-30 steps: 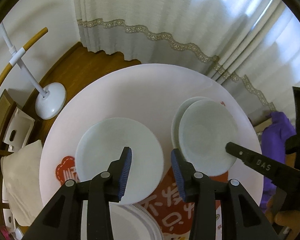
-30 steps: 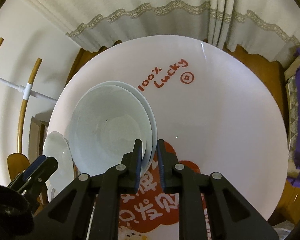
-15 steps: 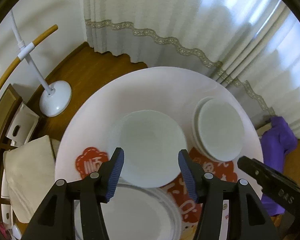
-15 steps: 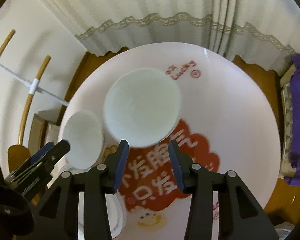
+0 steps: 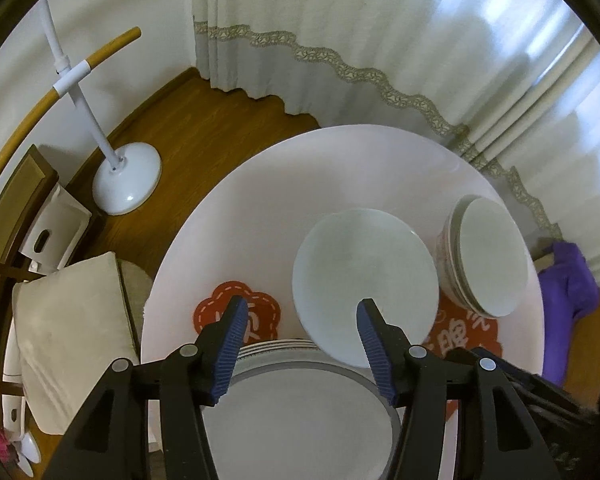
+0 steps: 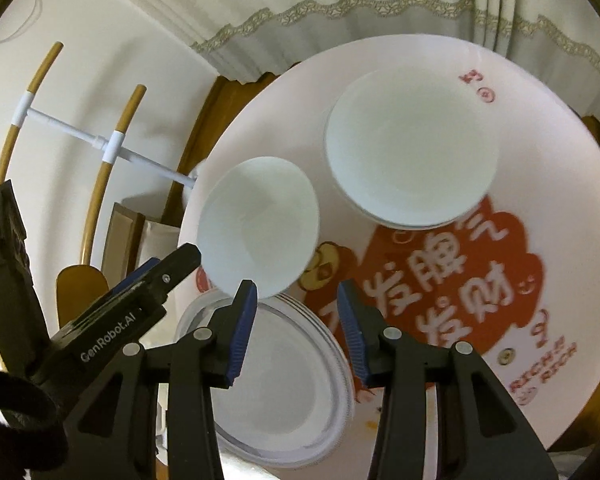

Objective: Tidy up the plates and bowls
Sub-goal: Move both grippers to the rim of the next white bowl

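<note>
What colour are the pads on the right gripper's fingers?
Blue, ribbed pads on black fingers; clearest in the right wrist view.

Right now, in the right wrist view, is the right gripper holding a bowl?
No. The right gripper is open with nothing between its pads; the bowls sit apart on the table.

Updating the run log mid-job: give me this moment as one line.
left claw: open, empty | right claw: open, empty | single bowl beside bowl stack | plate stack at near edge

2 wrist fisheyes, steeply downward, close above round table, sharing its bowls and plates
</note>
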The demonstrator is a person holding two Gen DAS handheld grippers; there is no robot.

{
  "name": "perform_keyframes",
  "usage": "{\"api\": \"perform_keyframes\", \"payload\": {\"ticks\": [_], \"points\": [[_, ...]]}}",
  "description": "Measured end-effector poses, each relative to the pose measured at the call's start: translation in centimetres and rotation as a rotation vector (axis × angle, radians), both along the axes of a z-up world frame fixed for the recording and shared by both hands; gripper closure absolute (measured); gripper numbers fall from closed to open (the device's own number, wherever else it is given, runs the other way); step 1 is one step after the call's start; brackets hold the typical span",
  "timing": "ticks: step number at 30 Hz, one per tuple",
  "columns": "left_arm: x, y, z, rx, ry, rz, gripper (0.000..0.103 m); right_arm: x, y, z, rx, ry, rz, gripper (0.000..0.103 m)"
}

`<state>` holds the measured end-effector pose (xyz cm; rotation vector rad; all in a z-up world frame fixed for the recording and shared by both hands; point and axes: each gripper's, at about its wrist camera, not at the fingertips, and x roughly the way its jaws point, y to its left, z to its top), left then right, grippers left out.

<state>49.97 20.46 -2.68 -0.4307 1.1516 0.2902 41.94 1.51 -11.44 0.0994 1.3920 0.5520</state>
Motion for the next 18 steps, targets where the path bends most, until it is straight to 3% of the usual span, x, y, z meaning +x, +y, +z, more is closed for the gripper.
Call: {"api": "perform_keyframes", "payload": {"ticks": [12,18], "points": [[3.1,0.9,-3.1,0.004,0.058,-0.011,0.05,1.3,2.7,-4.2,-0.053,-0.019,-0.038,0.059],[4.8,1.3,-4.4,0.0,0.08,-0.021,0.05,2.2,3.1,-5.7,-0.057,0.01,-0.034,0.071]]}}
